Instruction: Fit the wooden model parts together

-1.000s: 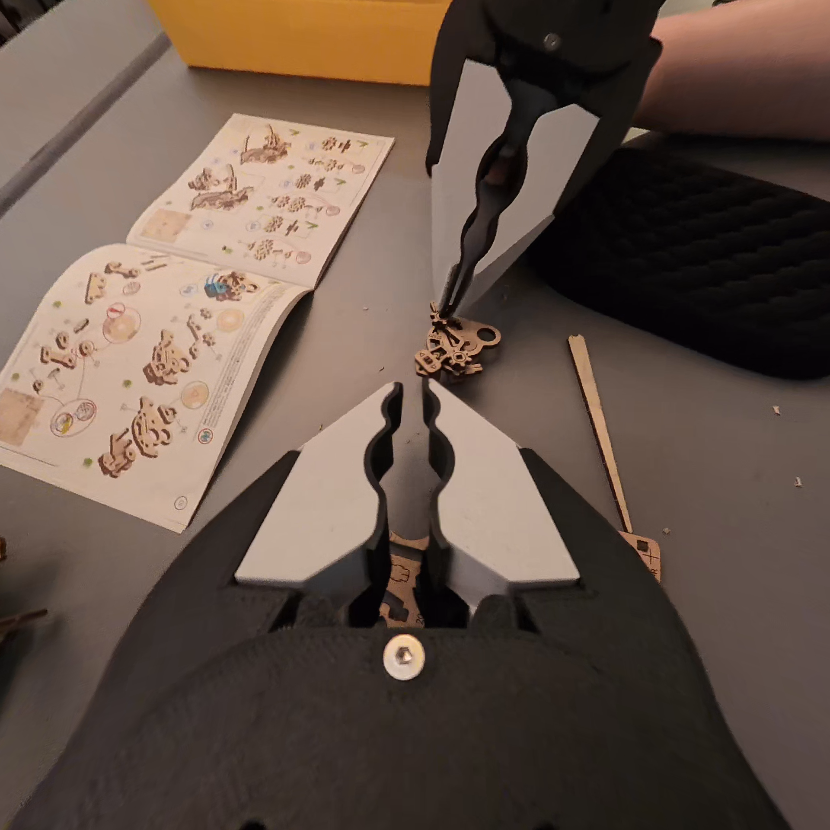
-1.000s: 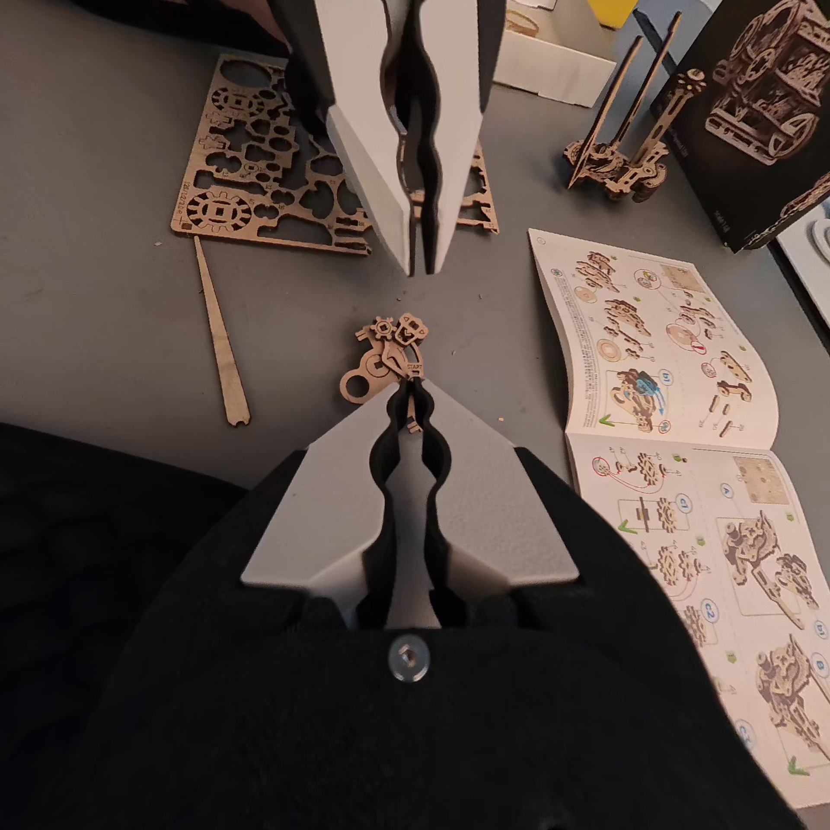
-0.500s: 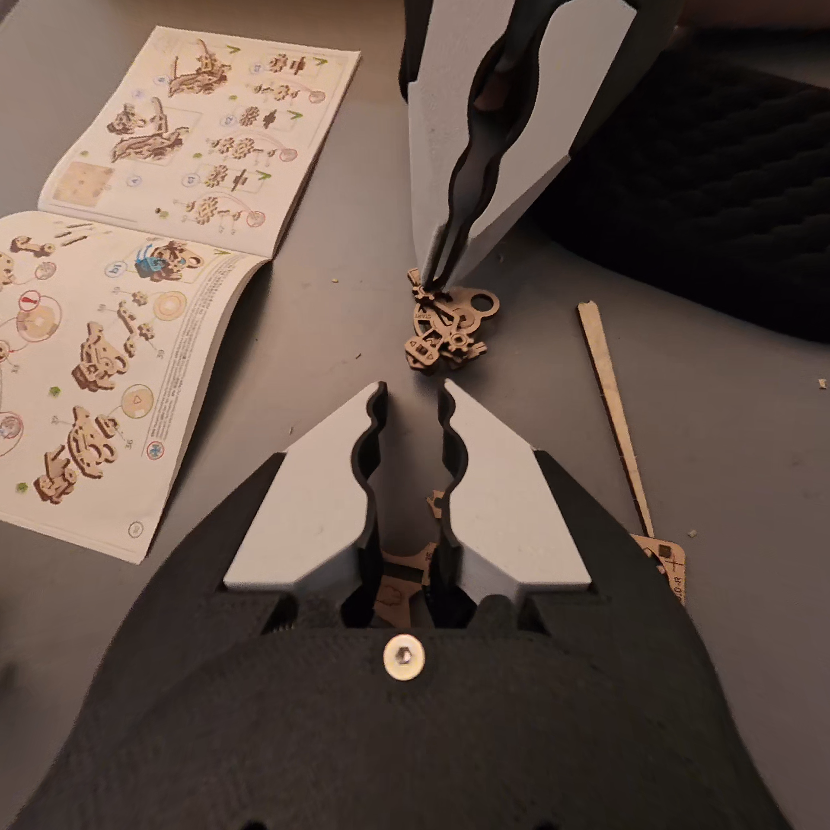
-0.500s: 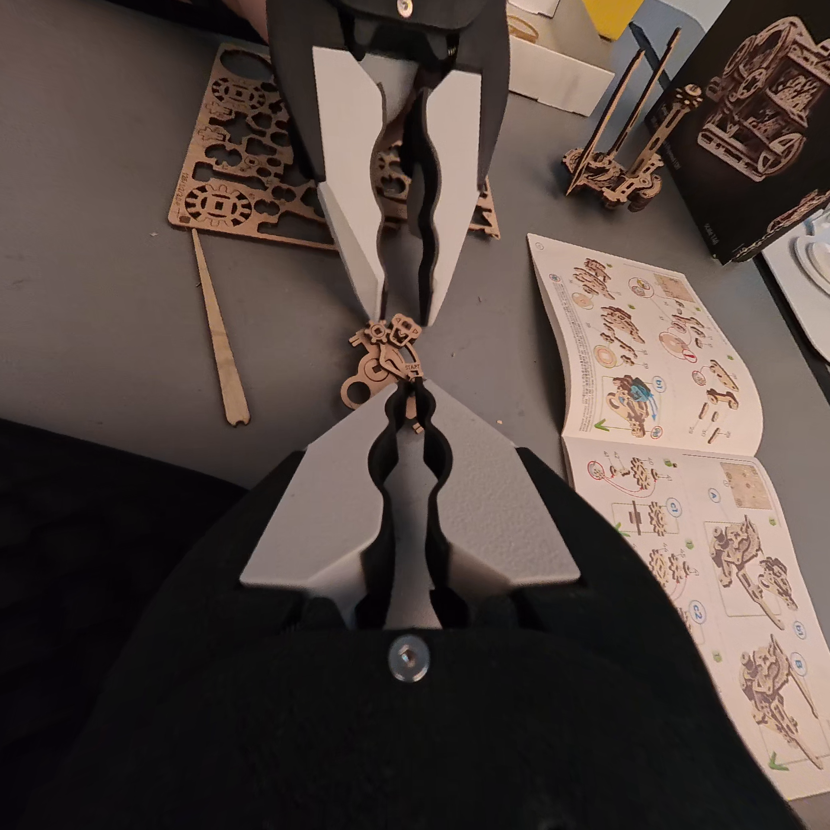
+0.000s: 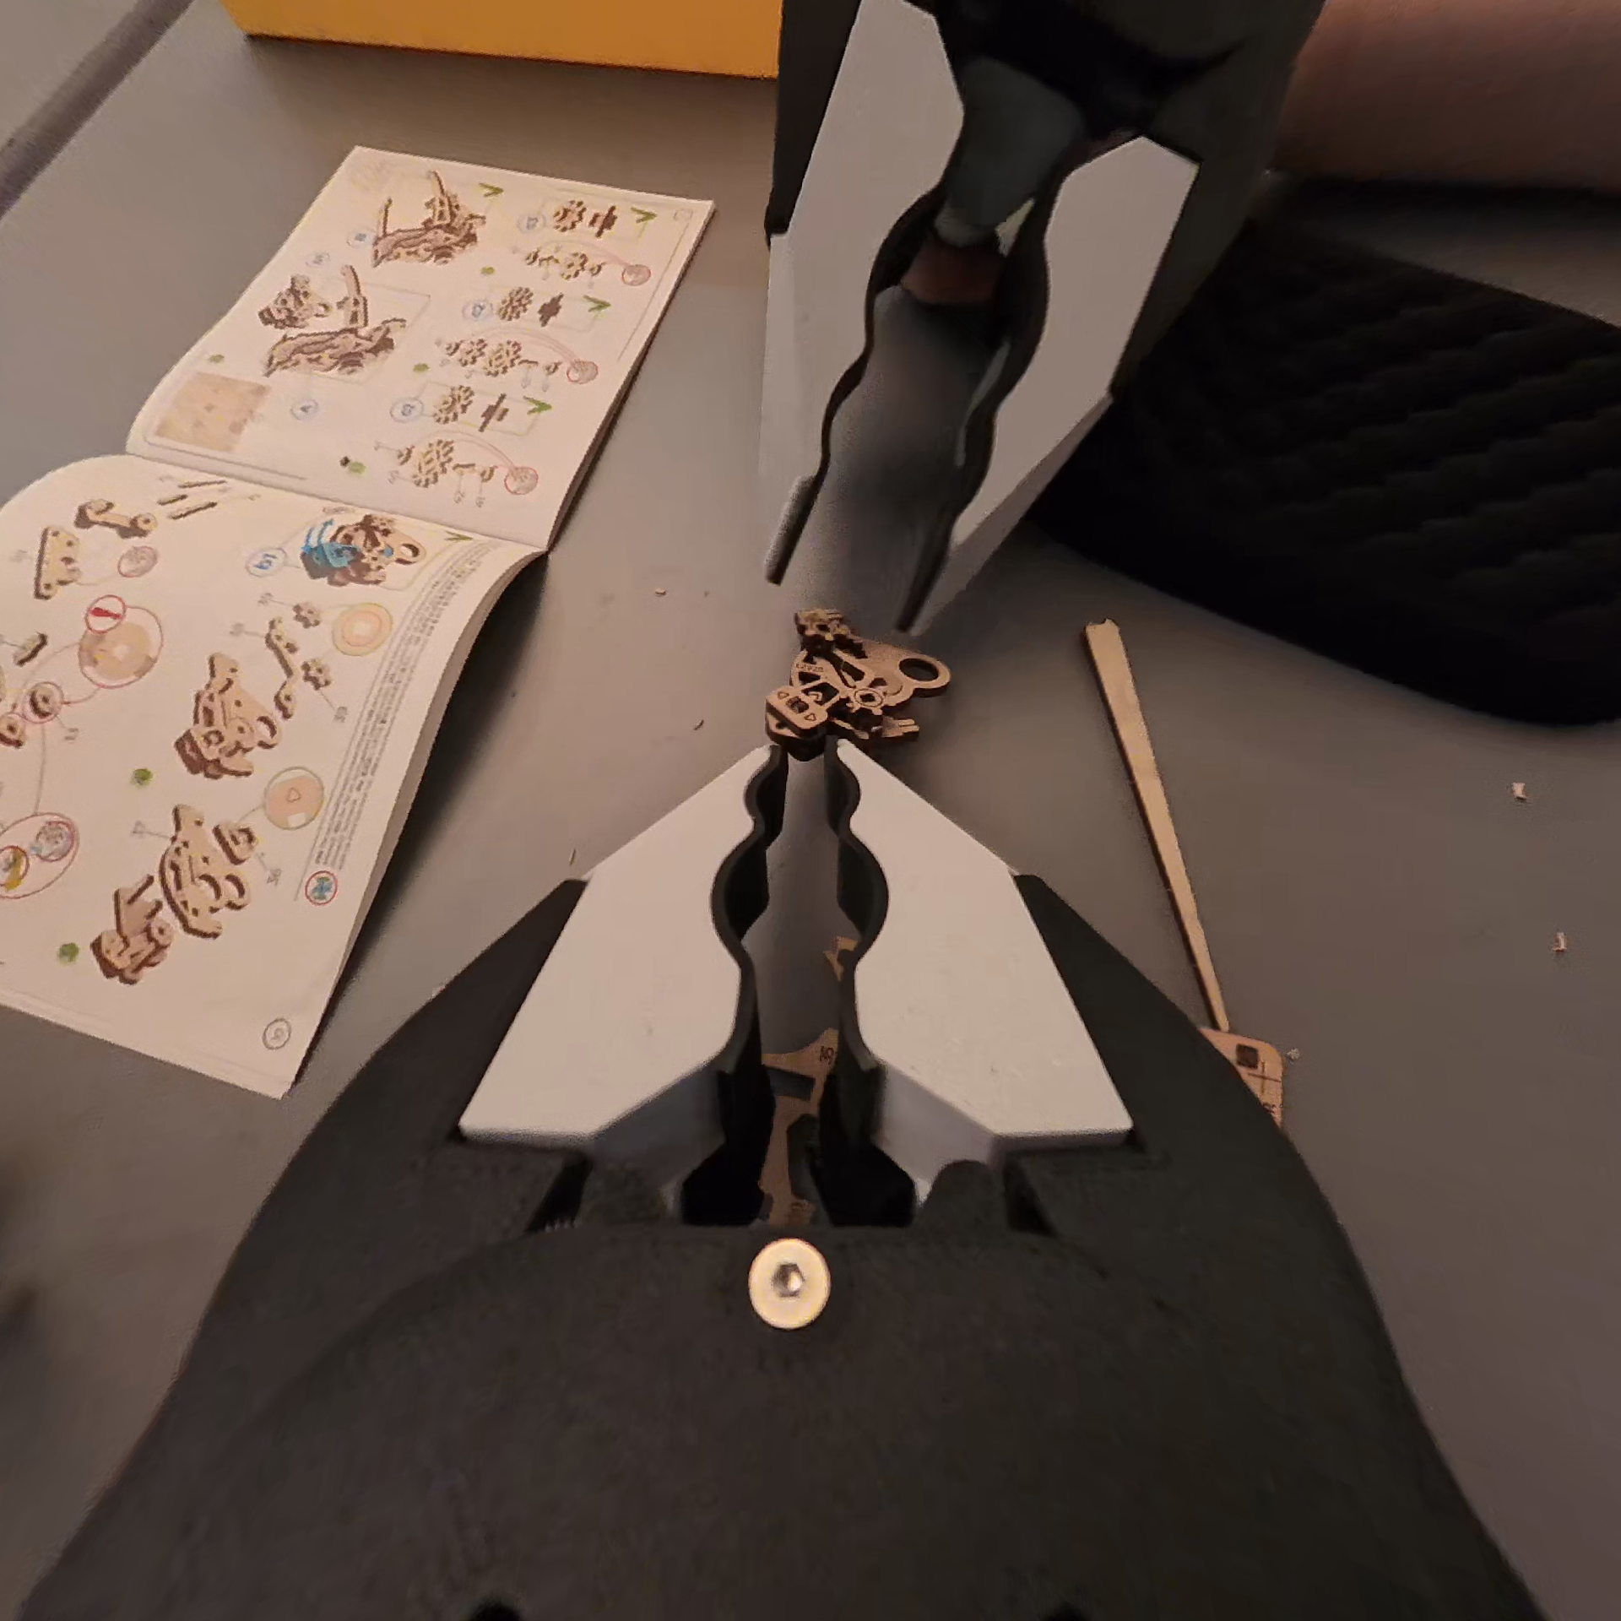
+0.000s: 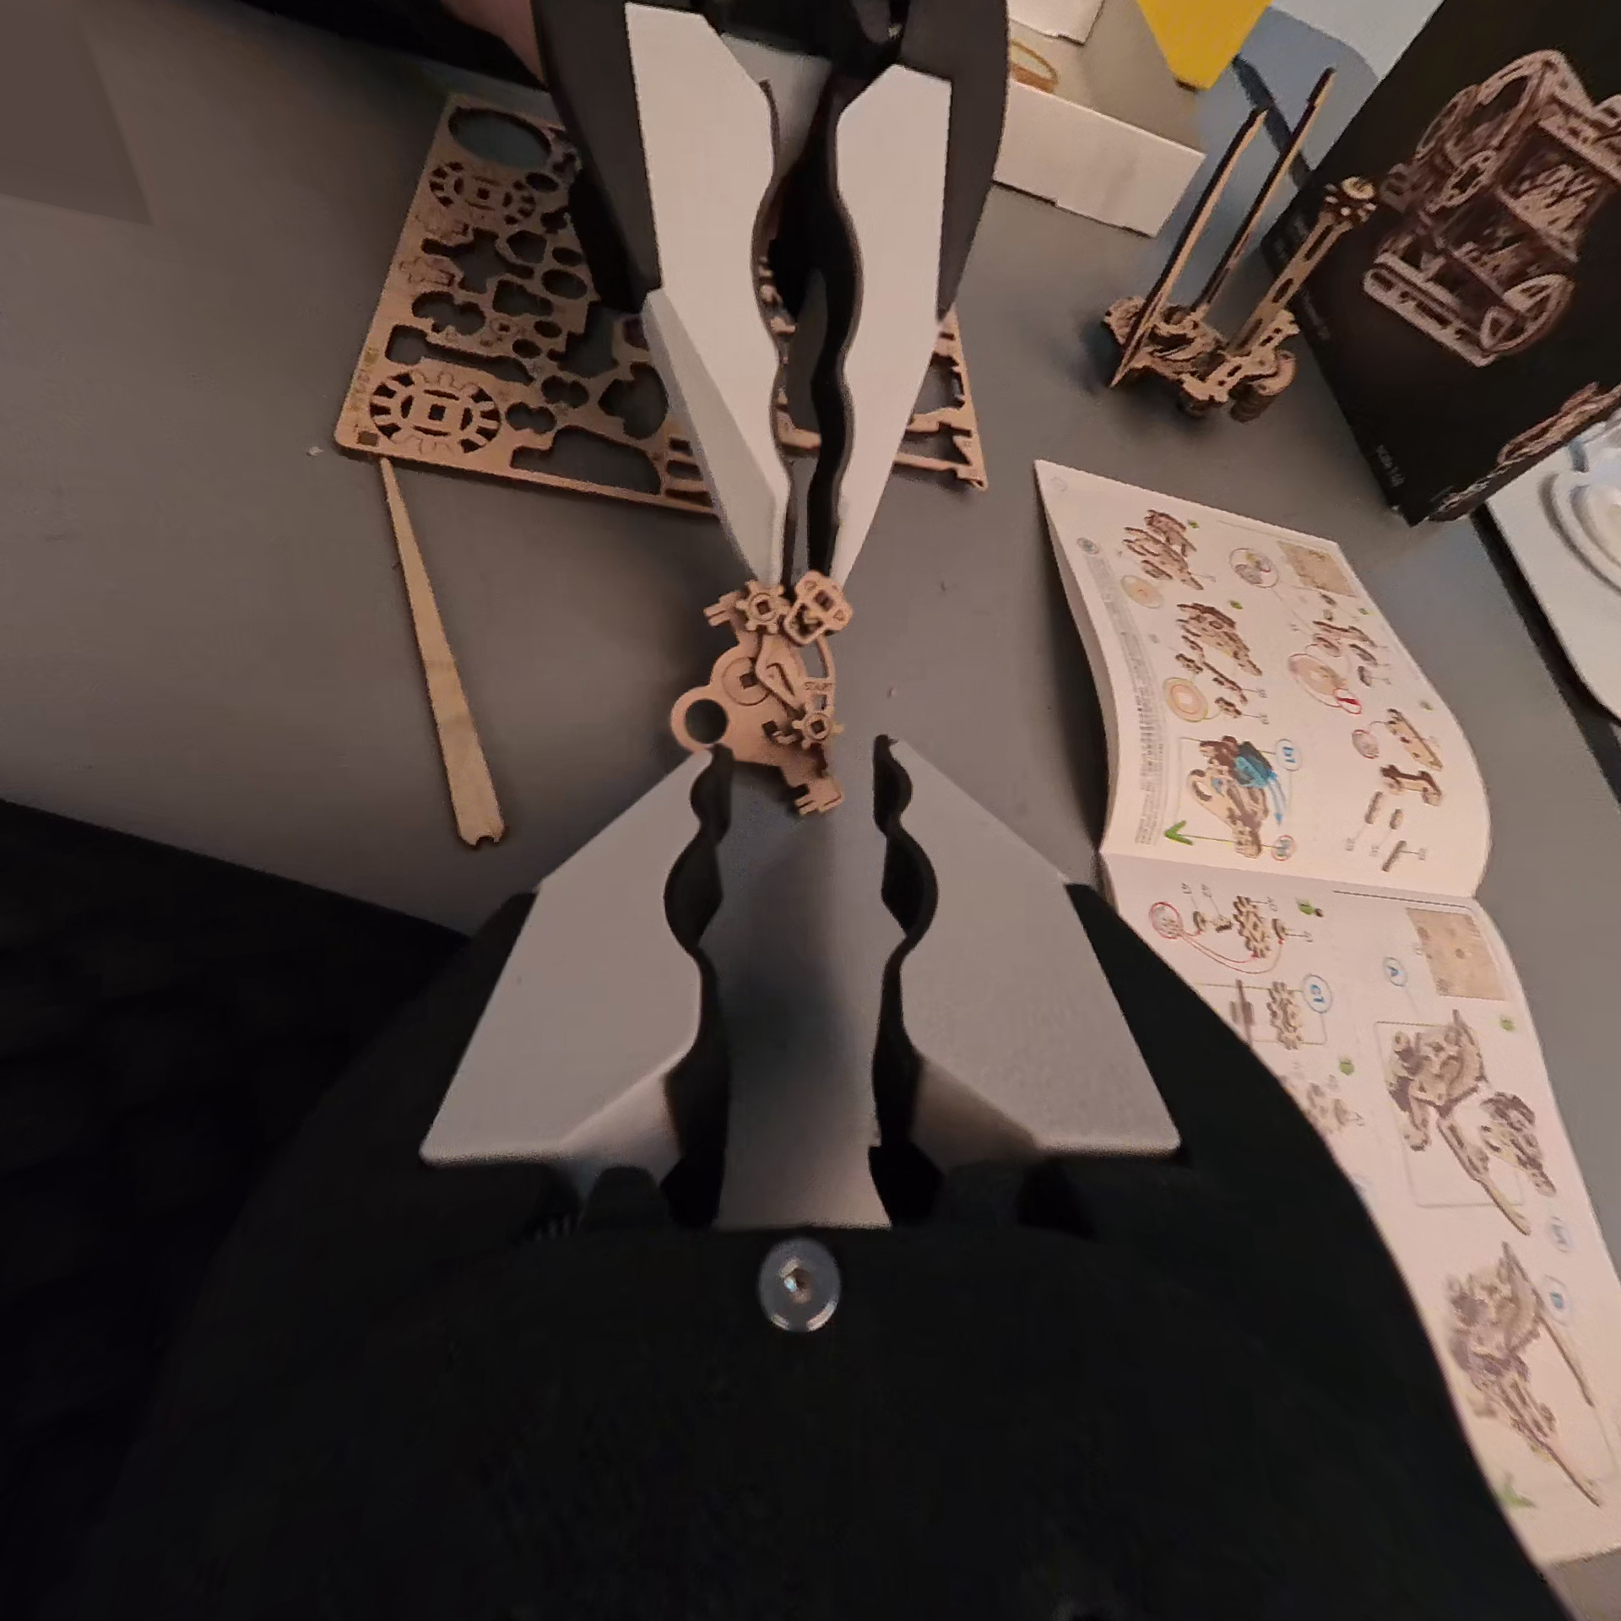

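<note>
A small wooden gear assembly (image 5: 855, 684) sits between the two grippers over the grey table; it also shows in the right wrist view (image 6: 772, 684). My left gripper (image 5: 804, 753) is shut on the assembly's near end. In the right wrist view it comes in from the top (image 6: 803, 570), its tips pinching the assembly's far end. My right gripper (image 6: 798, 754) is open and empty, with one tip on each side of the assembly's near end. In the left wrist view it hangs open just beyond the assembly (image 5: 842, 605).
An open instruction booklet (image 5: 307, 570) lies left of the assembly. A black mat (image 5: 1360, 482) and a thin wooden stick (image 5: 1149, 824) lie to the right. A punched-out parts sheet (image 6: 491, 351), a partly built model (image 6: 1202, 351), a black box (image 6: 1491, 219) and a yellow box (image 5: 491, 35) stand further off. The grippers are tip to tip, or close to it.
My right gripper has opened and let go of the assembly. My left gripper has moved forward and closed on its other end.
</note>
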### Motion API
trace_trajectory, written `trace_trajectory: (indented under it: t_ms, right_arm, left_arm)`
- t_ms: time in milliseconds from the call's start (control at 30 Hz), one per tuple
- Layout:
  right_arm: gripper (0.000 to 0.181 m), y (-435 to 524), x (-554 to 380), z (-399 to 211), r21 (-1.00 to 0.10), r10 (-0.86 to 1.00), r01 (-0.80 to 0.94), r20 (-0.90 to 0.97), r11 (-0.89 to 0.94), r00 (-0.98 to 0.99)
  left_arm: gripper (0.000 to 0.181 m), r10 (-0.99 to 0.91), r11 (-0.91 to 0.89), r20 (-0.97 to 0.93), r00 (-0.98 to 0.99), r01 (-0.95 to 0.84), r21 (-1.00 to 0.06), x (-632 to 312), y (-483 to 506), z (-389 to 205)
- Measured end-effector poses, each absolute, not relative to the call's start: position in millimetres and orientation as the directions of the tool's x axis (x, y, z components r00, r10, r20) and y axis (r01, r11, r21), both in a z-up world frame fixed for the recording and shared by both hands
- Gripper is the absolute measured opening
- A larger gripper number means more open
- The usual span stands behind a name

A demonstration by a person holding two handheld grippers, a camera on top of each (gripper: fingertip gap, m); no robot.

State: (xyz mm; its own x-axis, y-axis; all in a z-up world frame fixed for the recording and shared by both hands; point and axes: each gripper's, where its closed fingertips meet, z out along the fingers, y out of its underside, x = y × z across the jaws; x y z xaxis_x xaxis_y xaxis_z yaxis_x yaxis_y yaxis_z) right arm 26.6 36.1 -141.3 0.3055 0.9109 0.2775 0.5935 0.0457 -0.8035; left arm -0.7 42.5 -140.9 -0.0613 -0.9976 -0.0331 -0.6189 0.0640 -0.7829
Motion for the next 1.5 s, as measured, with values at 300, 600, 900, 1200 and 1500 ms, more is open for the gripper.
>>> trace_trajectory:
  t_ms: [300,600,900,1200,1500]
  right_arm:
    - [0.054,41,10,-125,-0.895,0.901,0.383,-0.046,-0.229,0.431]
    - [0.033,42,10,-142,-0.837,0.894,0.498,0.024,-0.226,0.447]
    - [0.033,30,16,-82,-0.970,0.936,0.133,-0.153,-0.204,0.318]
    - [0.033,34,25,-72,-0.976,0.930,0.078,-0.166,-0.202,0.328]
    - [0.033,37,23,-78,-0.971,0.919,0.106,-0.162,-0.213,0.359]
  left_arm:
    - [0.007,-0.993,0.106,-0.118,-0.019,-0.596,-0.796,0,48,-129]
    - [0.006,-0.991,0.127,-0.131,-0.034,-0.565,-0.815,7,37,-123]
    - [0.016,-0.999,-0.009,0.021,-0.032,-0.325,-0.946,1,38,-73]
    - [0.016,-0.996,0.007,0.028,-0.080,-0.416,-0.909,3,28,-93]
    - [0.021,-0.993,-0.032,0.075,-0.087,-0.418,-0.908,8,21,-95]
